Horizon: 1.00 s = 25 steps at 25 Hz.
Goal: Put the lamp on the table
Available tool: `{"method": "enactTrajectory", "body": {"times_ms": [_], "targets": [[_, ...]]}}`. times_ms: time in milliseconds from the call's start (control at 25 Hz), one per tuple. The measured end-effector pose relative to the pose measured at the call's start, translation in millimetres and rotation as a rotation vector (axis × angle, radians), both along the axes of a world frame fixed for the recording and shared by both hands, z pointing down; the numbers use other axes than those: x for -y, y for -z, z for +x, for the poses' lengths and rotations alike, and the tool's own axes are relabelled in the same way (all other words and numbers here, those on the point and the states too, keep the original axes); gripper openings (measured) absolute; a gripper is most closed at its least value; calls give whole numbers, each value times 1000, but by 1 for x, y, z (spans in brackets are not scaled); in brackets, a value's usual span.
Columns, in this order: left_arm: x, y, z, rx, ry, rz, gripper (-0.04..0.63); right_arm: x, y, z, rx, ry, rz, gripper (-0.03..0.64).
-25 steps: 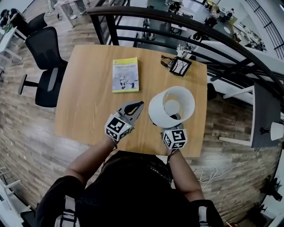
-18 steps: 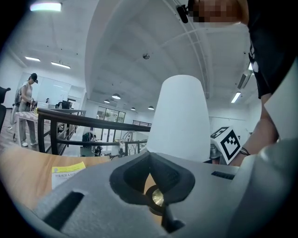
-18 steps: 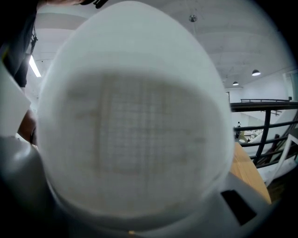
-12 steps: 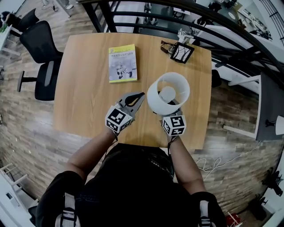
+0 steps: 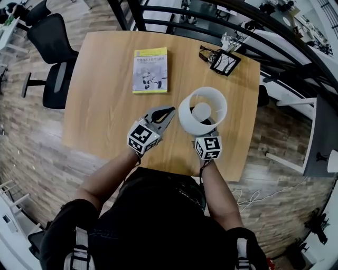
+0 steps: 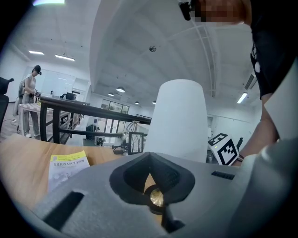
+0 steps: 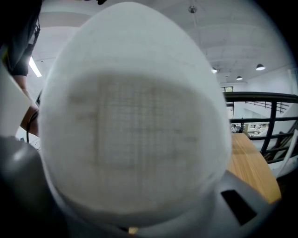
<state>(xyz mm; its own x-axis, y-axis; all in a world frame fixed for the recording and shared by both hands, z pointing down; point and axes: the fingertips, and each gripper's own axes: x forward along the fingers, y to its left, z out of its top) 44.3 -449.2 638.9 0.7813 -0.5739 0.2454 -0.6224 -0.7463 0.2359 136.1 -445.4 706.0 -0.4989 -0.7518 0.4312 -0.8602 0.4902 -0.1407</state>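
Observation:
The lamp (image 5: 186, 119) has a white drum shade seen from above, over the near right part of the wooden table (image 5: 105, 95). My right gripper (image 5: 206, 136) is at its near side, jaws set wide and closed on the lamp. The shade (image 7: 135, 116) fills the right gripper view and hides the fingertips. Whether the lamp's base touches the table is hidden. My left gripper (image 5: 165, 112) is shut and empty, just left of the lamp. In the left gripper view the shade (image 6: 179, 121) rises behind the closed tips (image 6: 150, 155).
A yellow-edged book (image 5: 150, 70) lies at the table's middle back. A small black picture frame (image 5: 225, 62) with cables sits at the back right corner. A black office chair (image 5: 50, 58) stands left of the table, and a dark railing (image 5: 211, 16) runs behind it.
The lamp shade leaned to the right a second ago and now stands straighter in the right gripper. The left gripper keeps its place beside it, still shut.

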Motion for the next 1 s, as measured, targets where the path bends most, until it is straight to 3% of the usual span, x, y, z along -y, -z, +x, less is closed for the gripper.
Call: {"method": "enactTrajectory", "body": {"times_ms": [320, 1000], "targets": [[0, -7, -4, -1, 29, -18, 8, -3, -1, 1, -7, 13, 6, 118], [-19, -12, -6, 22, -2, -17, 8, -23, -13, 9, -12, -20, 16, 129]]}}
